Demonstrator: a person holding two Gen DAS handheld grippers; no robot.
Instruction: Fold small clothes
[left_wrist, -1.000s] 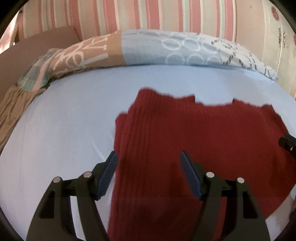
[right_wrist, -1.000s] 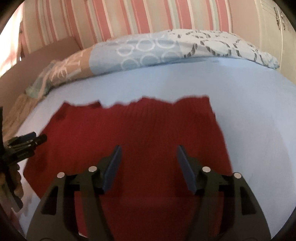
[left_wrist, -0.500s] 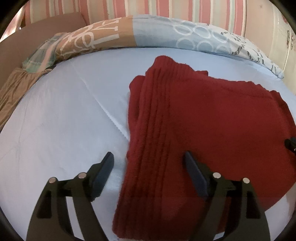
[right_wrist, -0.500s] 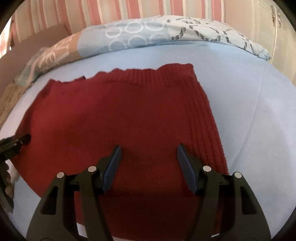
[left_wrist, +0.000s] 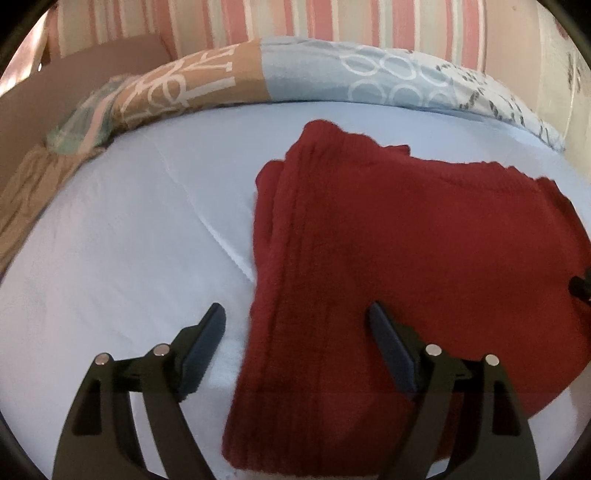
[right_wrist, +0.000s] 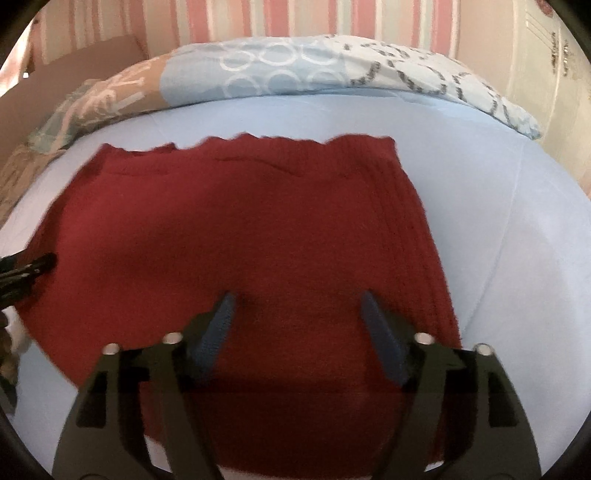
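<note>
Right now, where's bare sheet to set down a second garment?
Widest bare sheet: left of the red knit garment, below the patterned duvet. Another patch right of the garment. A narrower strip runs between garment and duvet. The middle is taken by the garment.

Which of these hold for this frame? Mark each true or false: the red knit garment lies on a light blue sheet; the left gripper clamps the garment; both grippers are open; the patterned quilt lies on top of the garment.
1. The red knit garment lies on the light blue sheet. True.
2. The left gripper clamps the garment. False: its jaws stand apart over the garment's edge, pressing nothing.
3. Both grippers are open. True: the right gripper has just been opening, nothing between its fingers.
4. The patterned quilt lies on the garment. False: it lies beyond it, apart.
</note>
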